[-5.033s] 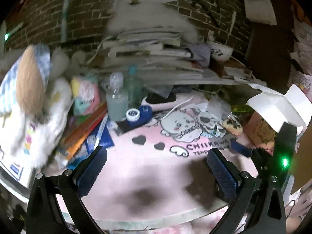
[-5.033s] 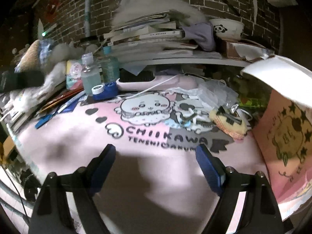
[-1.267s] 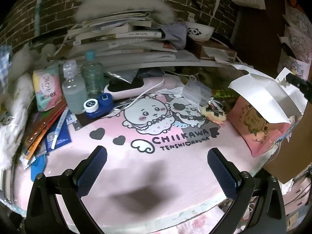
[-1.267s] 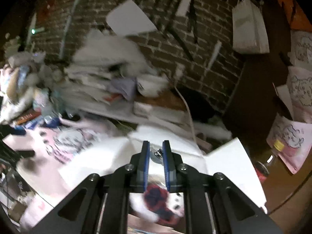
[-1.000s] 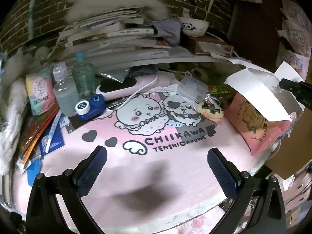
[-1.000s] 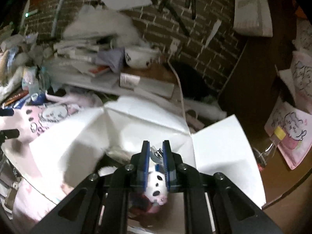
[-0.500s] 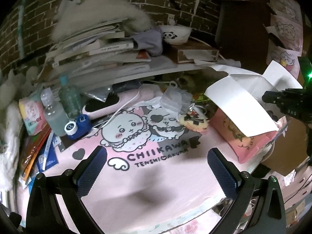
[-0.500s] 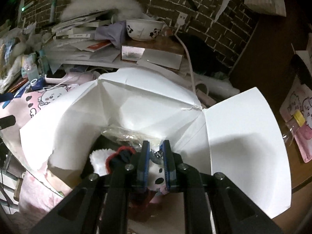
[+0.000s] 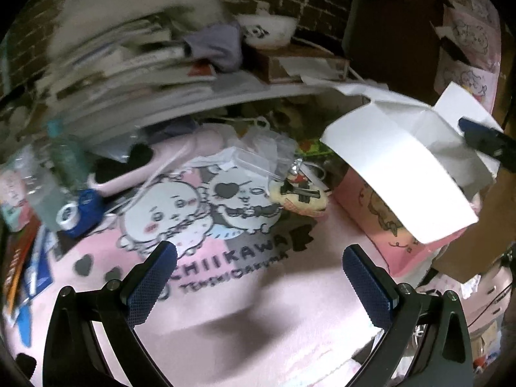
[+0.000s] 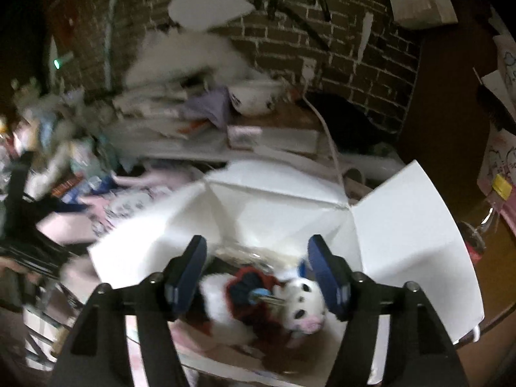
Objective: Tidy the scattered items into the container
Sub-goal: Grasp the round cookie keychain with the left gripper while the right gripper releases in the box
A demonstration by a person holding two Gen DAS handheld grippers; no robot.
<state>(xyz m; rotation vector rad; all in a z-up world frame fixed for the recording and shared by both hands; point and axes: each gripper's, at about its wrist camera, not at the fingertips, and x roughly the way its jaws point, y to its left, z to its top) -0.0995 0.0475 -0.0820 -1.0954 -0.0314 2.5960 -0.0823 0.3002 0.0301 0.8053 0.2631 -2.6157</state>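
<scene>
The container is a pink box with white flaps [image 9: 396,158] at the right edge of the pink mat; in the right wrist view its flaps [image 10: 283,213] stand open. A white plush toy with a red and navy outfit [image 10: 274,303] lies inside it. My right gripper [image 10: 258,274] is open just above the toy; it also shows over the box in the left wrist view [image 9: 483,142]. My left gripper [image 9: 258,277] is open and empty above the mat. A yellow plush keychain [image 9: 300,193] and a clear plastic bag [image 9: 258,154] lie on the mat near the box.
A blue contact-lens case [image 9: 77,213], two bottles [image 9: 64,161], a pink device [image 9: 154,161] and pens and booklets [image 9: 29,267] sit at the mat's left. A stack of papers, a cloth and a panda bowl [image 9: 267,29] fill the shelf behind. A brick wall stands behind.
My right gripper has opened and let go of the plush toy, which now lies in the box. My left gripper has moved right, toward the box.
</scene>
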